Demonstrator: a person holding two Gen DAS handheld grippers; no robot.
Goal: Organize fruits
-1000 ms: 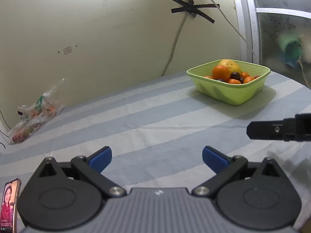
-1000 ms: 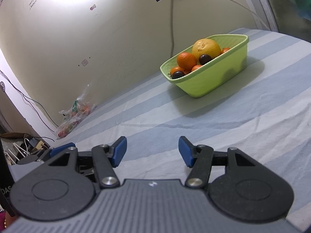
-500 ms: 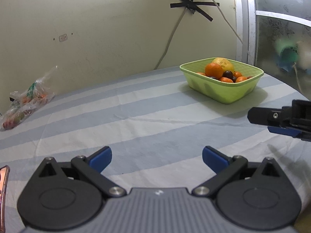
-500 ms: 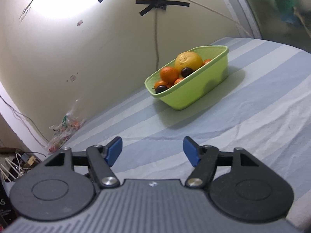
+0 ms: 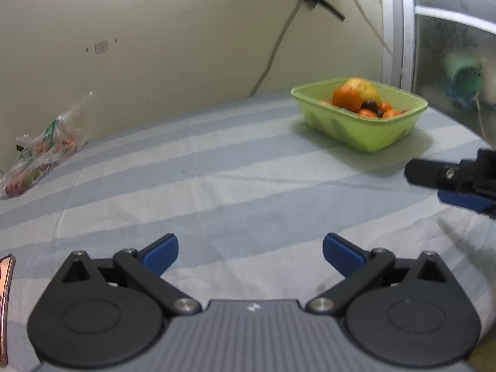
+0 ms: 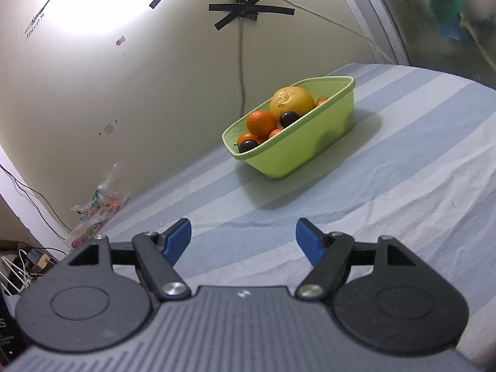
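A lime green basket (image 5: 365,131) (image 6: 297,152) stands at the far side of the striped cloth, holding a large yellow citrus (image 6: 291,102), an orange (image 6: 261,122), small tangerines and dark plums (image 6: 289,118). My left gripper (image 5: 250,252) hovers open over the cloth, well short of the basket, nothing between its blue pads. My right gripper (image 6: 243,238) is also empty and its jaws are opening wider; it faces the basket from nearer. The right gripper's fingers (image 5: 434,173) show at the right edge of the left wrist view.
A clear plastic bag of fruit (image 5: 40,152) (image 6: 96,214) lies at the cloth's far left by the wall. A phone's edge (image 5: 6,303) pokes in at the left. Cables and clutter (image 6: 28,260) sit beyond the cloth's left edge. A taped cord runs down the wall.
The right gripper's jaws have spread wider. Both views have tilted a little, so the basket sits lower and more left in the right wrist view.
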